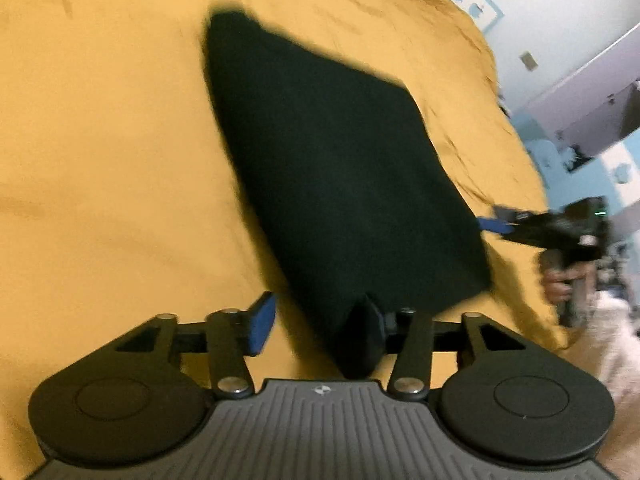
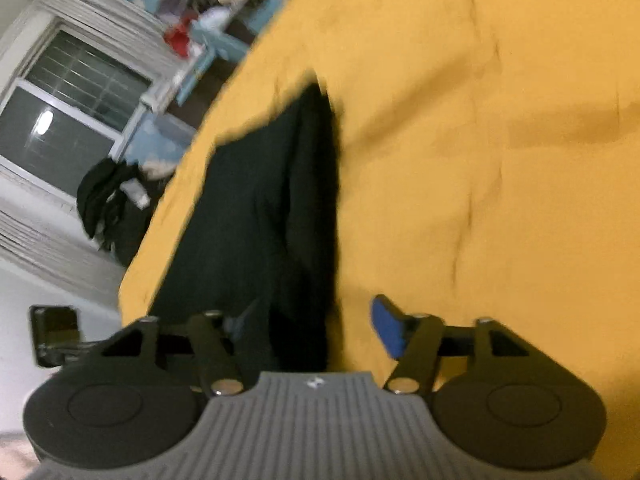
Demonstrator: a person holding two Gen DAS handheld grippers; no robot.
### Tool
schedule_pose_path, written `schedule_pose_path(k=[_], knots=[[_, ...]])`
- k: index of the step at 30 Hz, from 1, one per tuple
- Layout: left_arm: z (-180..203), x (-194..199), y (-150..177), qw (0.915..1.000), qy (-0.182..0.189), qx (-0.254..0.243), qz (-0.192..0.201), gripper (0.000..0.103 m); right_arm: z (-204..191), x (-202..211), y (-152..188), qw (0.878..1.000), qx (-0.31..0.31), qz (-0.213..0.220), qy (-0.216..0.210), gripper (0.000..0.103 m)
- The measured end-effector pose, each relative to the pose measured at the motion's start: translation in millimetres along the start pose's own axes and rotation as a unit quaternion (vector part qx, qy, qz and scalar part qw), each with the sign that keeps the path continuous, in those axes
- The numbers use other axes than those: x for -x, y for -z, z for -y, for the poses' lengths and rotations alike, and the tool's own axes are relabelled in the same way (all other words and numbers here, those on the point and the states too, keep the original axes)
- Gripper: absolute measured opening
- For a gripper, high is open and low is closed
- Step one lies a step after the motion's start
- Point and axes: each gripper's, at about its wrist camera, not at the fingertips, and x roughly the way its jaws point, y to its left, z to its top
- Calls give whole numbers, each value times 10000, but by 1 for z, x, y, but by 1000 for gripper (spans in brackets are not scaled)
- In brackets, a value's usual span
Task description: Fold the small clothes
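Observation:
A black garment (image 1: pixel 332 168) lies folded flat on the yellow bedsheet (image 1: pixel 100 160). Its near corner drapes over the right finger of my left gripper (image 1: pixel 316 328). That gripper's jaws stand apart, and its left blue pad (image 1: pixel 262 326) is bare and clear of the cloth. At the garment's right edge, a hand (image 1: pixel 560 284) holds my right gripper (image 1: pixel 496 224). In the right wrist view the garment (image 2: pixel 260 220) runs down between the fingers of my right gripper (image 2: pixel 312 326), which is open. Its right blue pad (image 2: pixel 388 328) is free over the yellow bedsheet (image 2: pixel 480 160); cloth hides the left one.
The bed's edge curves along the right in the left wrist view, with light-blue furniture (image 1: pixel 616 172) and a white wall beyond. In the right wrist view, beyond the bed's left edge, are a window (image 2: pixel 72 112) with curtains, a dark clothes pile (image 2: pixel 108 200) and cluttered shelves (image 2: pixel 216 12).

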Motion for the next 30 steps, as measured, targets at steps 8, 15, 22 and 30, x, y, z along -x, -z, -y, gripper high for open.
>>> schedule_pose_path(k=[8, 15, 22, 30], knots=[[-61, -40, -103, 9890, -131, 722, 1287, 56, -28, -71, -92, 9957, 59, 915, 159, 63], [-107, -106, -141, 9699, 743, 1926, 1290, 48, -15, -151, -111, 9968, -105, 564, 564, 57], [-124, -128, -156, 9404, 1393, 2560, 1751, 21, -14, -165, -106, 9948, 266, 638, 745, 20], [-122, -124, -153, 9568, 708, 2017, 1972, 2, -18, -170, -113, 9924, 352, 898, 769, 13]])
